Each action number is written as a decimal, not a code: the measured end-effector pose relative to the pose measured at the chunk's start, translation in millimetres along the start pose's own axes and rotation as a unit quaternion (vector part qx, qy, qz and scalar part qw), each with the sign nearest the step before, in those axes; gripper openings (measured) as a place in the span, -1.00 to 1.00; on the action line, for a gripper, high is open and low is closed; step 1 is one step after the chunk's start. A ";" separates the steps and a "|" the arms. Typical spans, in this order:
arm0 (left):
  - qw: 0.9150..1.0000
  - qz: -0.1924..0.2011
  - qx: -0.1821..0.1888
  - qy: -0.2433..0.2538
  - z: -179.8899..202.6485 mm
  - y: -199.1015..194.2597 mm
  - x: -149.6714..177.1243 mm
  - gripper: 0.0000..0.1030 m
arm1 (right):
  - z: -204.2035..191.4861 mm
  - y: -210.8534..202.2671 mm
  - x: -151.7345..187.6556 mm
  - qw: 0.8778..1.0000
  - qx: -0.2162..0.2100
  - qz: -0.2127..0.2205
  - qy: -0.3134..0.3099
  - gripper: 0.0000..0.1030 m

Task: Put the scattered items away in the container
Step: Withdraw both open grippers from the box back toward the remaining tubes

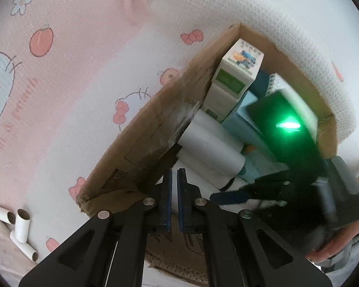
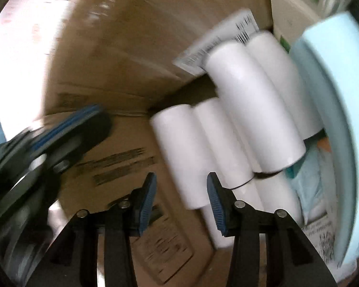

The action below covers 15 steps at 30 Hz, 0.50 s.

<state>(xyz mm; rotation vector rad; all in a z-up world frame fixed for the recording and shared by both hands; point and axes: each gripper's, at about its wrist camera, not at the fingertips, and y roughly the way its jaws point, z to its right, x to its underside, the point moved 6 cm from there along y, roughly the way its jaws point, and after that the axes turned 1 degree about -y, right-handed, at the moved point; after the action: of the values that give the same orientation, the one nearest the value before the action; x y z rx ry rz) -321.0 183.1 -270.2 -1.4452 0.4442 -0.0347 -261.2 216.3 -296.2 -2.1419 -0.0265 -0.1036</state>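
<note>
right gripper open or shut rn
Open: in the right wrist view the right gripper shows a wide gap between its blue pads, nothing between them, above the white rolls.

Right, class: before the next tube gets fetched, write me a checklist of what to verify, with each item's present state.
1. Right gripper open and holding nothing: ok.
2. Left gripper open enough to grasp: not ok, jaws nearly shut with only a thin gap.
3. White tubes already lying inside the cardboard box: ok.
4. Loose tubes still on the patterned cloth outside the box: ok, three visible.
5. Grippers clear of each other: cannot tell, they are close together over the box.
6. Room left in the box: cannot tell.
</note>
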 end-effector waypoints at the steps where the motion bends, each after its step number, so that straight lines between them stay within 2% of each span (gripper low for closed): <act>1: 1.000 0.002 -0.002 0.002 -0.4 -3.0 0.3 -0.78 | -2.8 -9.9 3.0 1.000 0.006 0.012 -0.006 -0.20; 5: 1.000 0.015 -0.004 0.005 1.4 -16.8 5.7 -0.43 | -12.3 -37.5 13.2 0.996 0.063 0.042 -0.045 -0.20; 10: 1.000 0.031 -0.003 -0.001 13.1 -18.3 11.2 -0.25 | -17.8 -59.4 26.2 0.986 0.129 0.071 -0.076 -0.19; 13: 0.999 0.040 -0.022 0.009 22.2 -5.4 1.1 -0.16 | -20.8 -68.1 39.1 0.982 0.146 0.081 -0.084 -0.18; 15: 0.998 0.048 -0.040 0.023 30.1 -13.1 8.5 -0.14 | -22.4 -72.7 49.6 0.980 0.158 0.087 -0.086 -0.17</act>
<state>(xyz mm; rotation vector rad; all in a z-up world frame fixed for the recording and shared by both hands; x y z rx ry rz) -300.6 207.3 -258.2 -1.5027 0.5576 0.0279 -217.5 235.8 -219.0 -1.8216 0.0413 0.1783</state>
